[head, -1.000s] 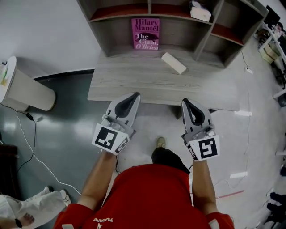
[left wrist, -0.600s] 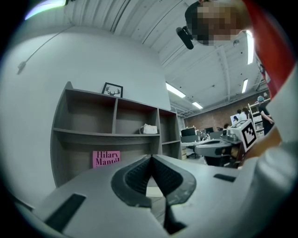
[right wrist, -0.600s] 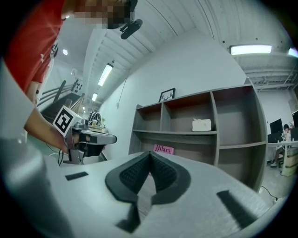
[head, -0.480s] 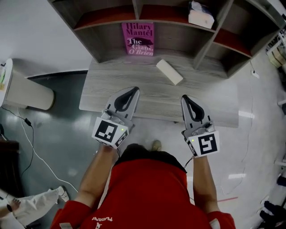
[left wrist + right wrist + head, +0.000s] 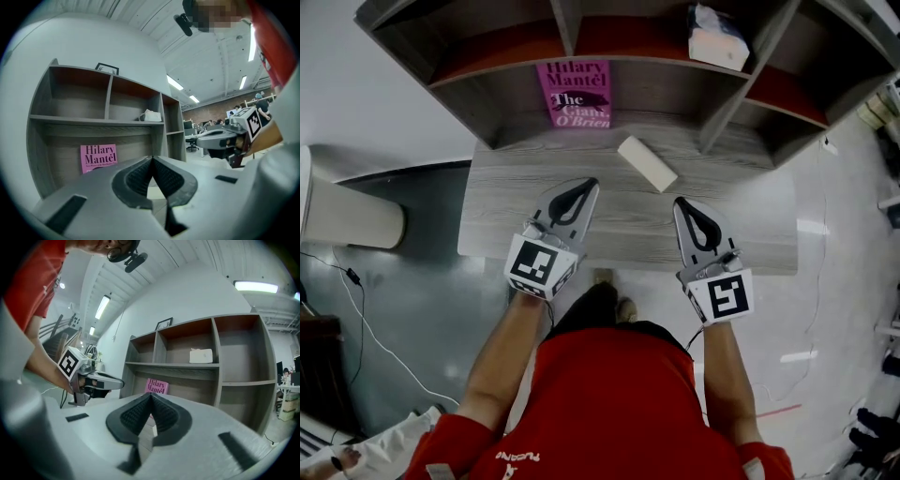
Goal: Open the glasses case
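The left gripper (image 5: 587,187) hangs over the front half of the bench (image 5: 502,220), clenched on nothing. Beyond it and slightly right, the pale glasses case (image 5: 647,163) lies on the bench near the shelf unit (image 5: 722,103), looking closed and apart from both grippers. The right gripper (image 5: 681,204) is likewise clenched and empty. Nothing seems done yet: reaching, steadying the case and lifting its lid all remain.

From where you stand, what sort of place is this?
Probably an open-plan office or lab: a wooden desk with a shelf unit and a pink book, plus strip ceiling lights and more workstations behind.
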Motion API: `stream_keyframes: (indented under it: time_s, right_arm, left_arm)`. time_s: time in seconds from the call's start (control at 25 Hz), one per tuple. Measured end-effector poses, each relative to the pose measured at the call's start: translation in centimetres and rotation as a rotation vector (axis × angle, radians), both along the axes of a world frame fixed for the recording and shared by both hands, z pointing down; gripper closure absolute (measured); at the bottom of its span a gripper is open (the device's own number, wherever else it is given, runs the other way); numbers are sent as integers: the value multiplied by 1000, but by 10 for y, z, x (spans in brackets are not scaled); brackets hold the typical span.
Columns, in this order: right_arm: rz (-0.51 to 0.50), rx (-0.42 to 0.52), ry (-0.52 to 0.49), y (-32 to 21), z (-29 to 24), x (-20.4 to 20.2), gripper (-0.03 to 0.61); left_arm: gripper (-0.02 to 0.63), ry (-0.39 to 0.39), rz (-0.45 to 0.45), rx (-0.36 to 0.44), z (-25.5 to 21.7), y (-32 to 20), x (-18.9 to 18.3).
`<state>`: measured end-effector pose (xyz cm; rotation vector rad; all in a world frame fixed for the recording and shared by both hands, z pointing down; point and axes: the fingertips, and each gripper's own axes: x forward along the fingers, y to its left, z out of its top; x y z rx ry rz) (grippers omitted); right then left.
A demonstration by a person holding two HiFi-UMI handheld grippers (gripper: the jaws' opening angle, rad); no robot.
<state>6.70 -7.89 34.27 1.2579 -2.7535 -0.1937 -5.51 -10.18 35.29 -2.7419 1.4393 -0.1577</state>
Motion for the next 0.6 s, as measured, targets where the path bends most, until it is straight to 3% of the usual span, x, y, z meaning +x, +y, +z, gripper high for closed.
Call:
stream_keyframes:
  time_s: [0.6]
  right_arm:
    - [152,-112,104,-80,60,-15,574]
  left_arm:
    - [604,-63,146,-99,72,-101,-10]
